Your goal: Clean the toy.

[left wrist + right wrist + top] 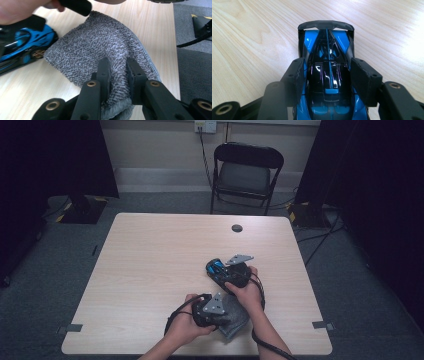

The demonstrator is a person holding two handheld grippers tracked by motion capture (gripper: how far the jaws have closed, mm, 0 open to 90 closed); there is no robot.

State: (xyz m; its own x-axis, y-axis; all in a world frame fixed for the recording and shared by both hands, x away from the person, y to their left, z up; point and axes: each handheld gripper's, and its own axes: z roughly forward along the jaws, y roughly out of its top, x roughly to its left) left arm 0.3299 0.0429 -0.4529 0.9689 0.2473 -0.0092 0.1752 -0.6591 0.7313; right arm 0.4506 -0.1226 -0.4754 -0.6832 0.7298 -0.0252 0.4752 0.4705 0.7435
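Left gripper point(117, 72), nearest the table's front edge, is clenched on a bunched grey cloth point(100, 42). Just beyond the cloth, the right gripper point(328, 75) clamps the blue toy car point(328, 62) by its flanks on the table point(150, 260). Likely step: wiping the car. Next move calls for bringing cloth onto bodywork, car pinned steady.
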